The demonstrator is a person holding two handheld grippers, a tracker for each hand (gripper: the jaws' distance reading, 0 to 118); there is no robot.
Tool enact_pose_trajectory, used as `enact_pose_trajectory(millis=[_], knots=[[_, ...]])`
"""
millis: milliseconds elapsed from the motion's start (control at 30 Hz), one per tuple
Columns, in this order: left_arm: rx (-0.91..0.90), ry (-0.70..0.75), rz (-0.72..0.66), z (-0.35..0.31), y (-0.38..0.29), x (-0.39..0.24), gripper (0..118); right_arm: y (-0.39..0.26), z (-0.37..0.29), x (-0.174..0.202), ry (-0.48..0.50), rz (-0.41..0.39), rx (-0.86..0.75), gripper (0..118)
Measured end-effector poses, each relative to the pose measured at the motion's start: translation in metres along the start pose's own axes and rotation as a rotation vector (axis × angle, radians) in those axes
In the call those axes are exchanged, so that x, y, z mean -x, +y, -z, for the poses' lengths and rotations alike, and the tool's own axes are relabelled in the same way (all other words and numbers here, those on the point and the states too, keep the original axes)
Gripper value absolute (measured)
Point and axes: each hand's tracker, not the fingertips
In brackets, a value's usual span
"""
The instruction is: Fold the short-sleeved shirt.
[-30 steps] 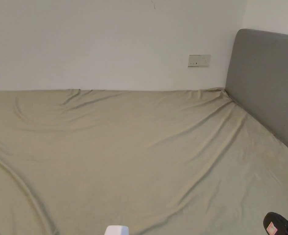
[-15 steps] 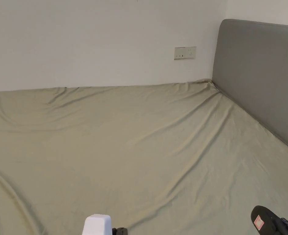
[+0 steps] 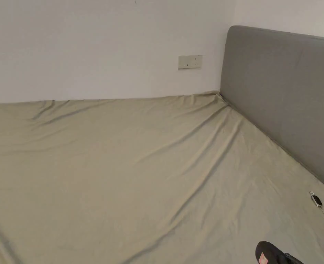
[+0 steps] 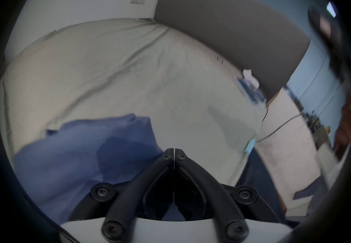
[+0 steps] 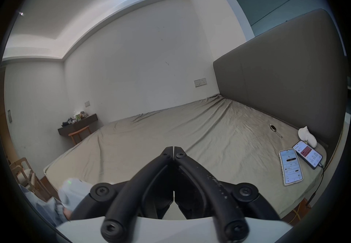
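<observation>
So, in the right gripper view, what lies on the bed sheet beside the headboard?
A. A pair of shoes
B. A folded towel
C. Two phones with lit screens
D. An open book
C: two phones with lit screens lie side by side on the bed sheet near the grey headboard, with a watch farther up the sheet.

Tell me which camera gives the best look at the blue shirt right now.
The left gripper view: the blue shirt lies rumpled on the bed sheet, just beyond the shut left gripper. The head view and right gripper view take in other stretches of the sheet.
</observation>
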Motion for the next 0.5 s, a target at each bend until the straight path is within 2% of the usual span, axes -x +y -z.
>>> enact_pose_trajectory(millis=[100, 133, 167, 300, 367, 433, 500], knots=[[-0.157, 0.031, -0.063, -0.054, 0.014, 0.01, 0, 0.005, 0.015, 0.011, 0.05, -0.023, 0.04, 1], [-0.181, -0.004, -0.162, -0.051, 0.018, 0.061, 0, 0.004, 0.023, 0.018, 0.077, -0.042, 0.067, 1], [-0.223, -0.003, -0.218, -0.069, 0.02, 0.076, 0, 0.003, 0.033, 0.027, 0.095, -0.063, 0.105, 1], [-0.351, -0.021, -0.48, -0.134, 0.011, 0.144, 0, -0.019, 0.082, 0.062, 0.183, -0.157, 0.326, 1], [-0.395, -0.017, -0.585, -0.158, -0.001, 0.182, 0, -0.041, 0.112, 0.077, 0.228, -0.23, 0.471, 1], [-0.409, 0.028, -0.638, -0.176, -0.011, 0.222, 0, -0.062, 0.133, 0.093, 0.244, -0.285, 0.597, 1], [-0.392, 0.064, -0.67, -0.188, -0.023, 0.248, 0, -0.082, 0.154, 0.098, 0.233, -0.306, 0.704, 1]])
